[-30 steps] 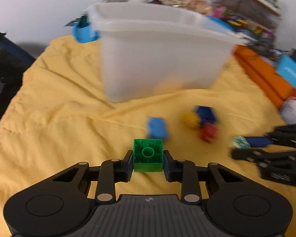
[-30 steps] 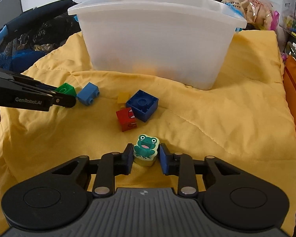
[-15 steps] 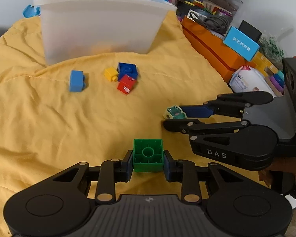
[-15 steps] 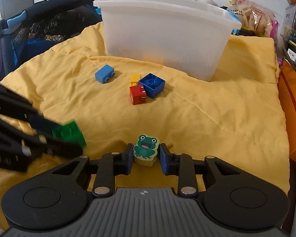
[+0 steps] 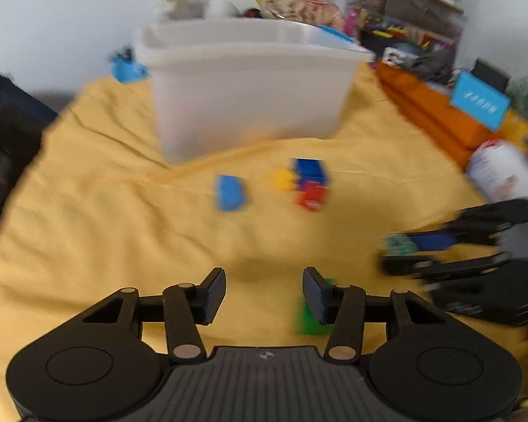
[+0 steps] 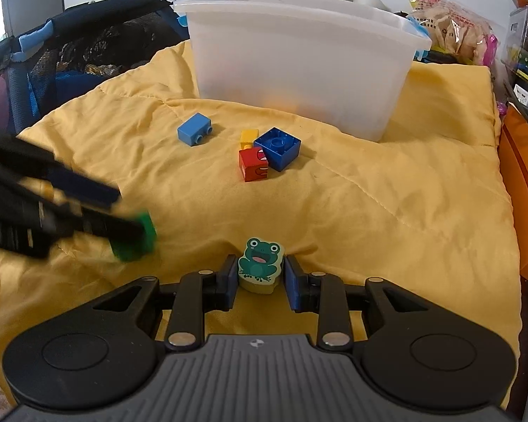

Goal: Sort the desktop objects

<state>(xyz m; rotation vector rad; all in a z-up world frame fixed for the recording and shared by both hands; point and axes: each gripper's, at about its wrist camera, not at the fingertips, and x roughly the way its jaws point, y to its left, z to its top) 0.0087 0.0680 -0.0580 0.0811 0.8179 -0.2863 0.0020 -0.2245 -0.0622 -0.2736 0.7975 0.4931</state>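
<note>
left wrist view, left hand-held gripper [image 5: 264, 290] now spread, green block [image 5: 311, 320] released, right hand-held gripper [image 6: 260, 276] still grasping frog piece [image 6: 260, 263]

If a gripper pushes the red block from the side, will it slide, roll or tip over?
The red block is a cube with flat faces, so rolling seems unlikely. It rests on a soft, wrinkled yellow quilt, which would probably catch its lower edge, so it may tip rather than slide. It touches the dark blue brick, which would likely shift too.

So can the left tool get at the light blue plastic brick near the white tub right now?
Probably yes. The left tool is open and empty, and the light blue plastic brick lies alone on bare yellow quilt ahead of it; the green brick beside its finger is off that line.
</note>
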